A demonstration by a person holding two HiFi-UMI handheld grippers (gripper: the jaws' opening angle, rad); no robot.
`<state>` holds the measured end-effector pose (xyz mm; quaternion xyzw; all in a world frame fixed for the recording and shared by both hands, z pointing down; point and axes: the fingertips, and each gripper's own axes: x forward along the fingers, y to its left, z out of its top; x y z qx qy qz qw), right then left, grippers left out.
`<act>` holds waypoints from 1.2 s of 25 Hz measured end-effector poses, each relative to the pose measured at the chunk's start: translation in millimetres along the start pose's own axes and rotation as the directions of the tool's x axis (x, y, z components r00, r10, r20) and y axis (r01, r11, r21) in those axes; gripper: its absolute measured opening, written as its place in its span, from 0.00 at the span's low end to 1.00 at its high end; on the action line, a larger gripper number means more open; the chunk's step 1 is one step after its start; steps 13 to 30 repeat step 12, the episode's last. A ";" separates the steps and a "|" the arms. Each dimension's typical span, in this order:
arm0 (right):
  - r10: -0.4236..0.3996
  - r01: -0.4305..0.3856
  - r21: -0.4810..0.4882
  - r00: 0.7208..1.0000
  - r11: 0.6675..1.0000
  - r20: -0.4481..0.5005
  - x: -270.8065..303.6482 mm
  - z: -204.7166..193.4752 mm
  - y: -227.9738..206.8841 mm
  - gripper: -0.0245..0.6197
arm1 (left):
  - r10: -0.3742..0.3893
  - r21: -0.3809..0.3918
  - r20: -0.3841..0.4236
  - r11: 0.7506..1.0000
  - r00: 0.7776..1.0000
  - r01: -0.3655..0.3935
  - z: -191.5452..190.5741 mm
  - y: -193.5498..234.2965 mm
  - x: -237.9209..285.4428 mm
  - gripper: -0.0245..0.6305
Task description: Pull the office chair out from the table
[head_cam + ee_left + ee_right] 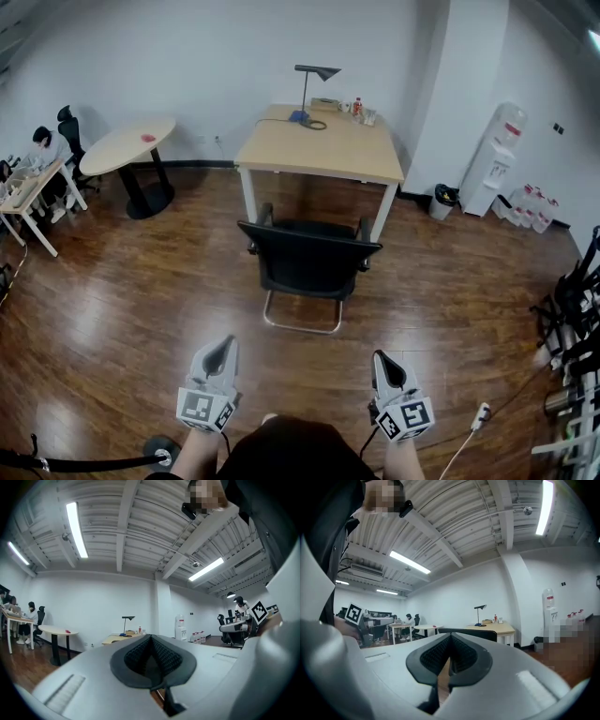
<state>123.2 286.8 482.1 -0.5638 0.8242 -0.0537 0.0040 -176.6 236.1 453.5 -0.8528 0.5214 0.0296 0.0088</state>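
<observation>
The black office chair [307, 261] stands on the wood floor with its back towards me, its seat partly under the light wooden table [323, 145]. My left gripper [218, 354] and right gripper [384, 367] hover side by side in the near foreground, well short of the chair, both shut with nothing between the jaws. In the right gripper view the chair's back [474, 633] shows just above the closed right gripper [450, 641], with the table [499, 627] behind. The left gripper view shows the closed left gripper [151, 644] and the table [122, 638] beyond.
A desk lamp [312, 89] and small bottles [358, 108] sit on the table. A round table [128, 148] stands at left, with a seated person [45, 155] at a desk. A water dispenser [495, 157] and a bin [444, 200] stand at right, a rack [572, 309] at far right.
</observation>
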 end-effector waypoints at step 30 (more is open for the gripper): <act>0.004 -0.004 -0.004 1.000 1.000 -0.026 10.3 -4.3 -8.2 0.05 | -0.006 -0.008 -0.023 1.000 1.000 0.006 -8.7 4.6 7.5 0.04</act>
